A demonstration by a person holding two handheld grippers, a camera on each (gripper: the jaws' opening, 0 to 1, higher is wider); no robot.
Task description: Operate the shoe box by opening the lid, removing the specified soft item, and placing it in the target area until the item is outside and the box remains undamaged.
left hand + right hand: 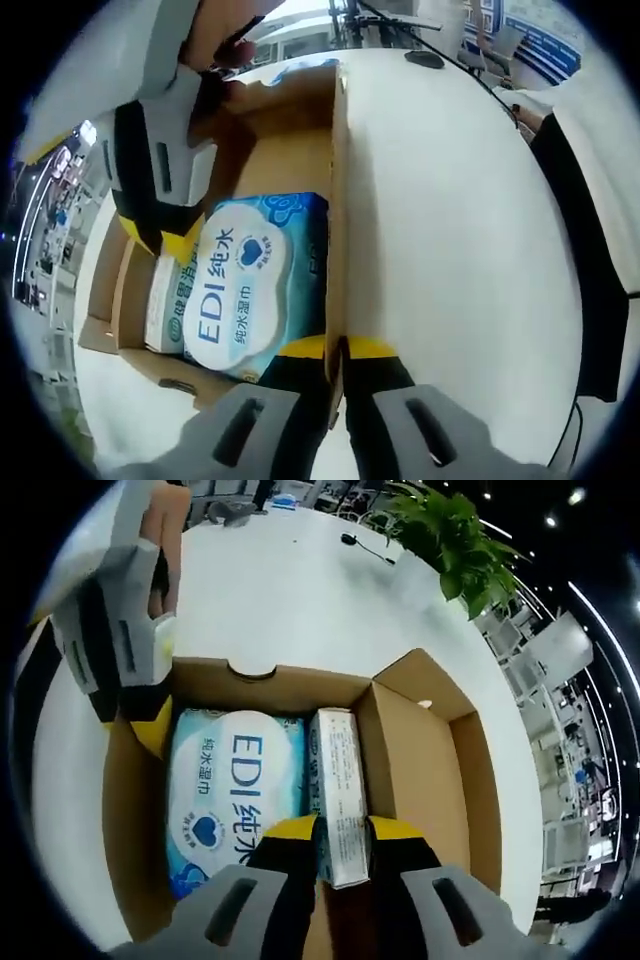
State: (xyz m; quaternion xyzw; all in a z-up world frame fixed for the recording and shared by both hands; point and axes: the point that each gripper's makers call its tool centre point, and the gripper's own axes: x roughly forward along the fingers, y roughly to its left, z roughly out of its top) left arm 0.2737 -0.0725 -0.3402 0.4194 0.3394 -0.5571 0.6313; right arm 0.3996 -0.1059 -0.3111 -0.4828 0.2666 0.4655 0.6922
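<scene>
Open cardboard box (420, 740) on the white surface (290, 590), blue "EDI 纯水" wipes pack (225, 790) lying flat inside beside a slim carton (338, 795), right gripper (333, 852) jaws clamped on that carton's end, left gripper (335, 365) jaws pinching the box wall (338, 200).

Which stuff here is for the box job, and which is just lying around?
For the job:
cardboard box, lid open
wet wipes pack
small white carton
left tool, clamping the box wall
right tool, around the carton

Just around:
white table
potted plant
microphone
</scene>
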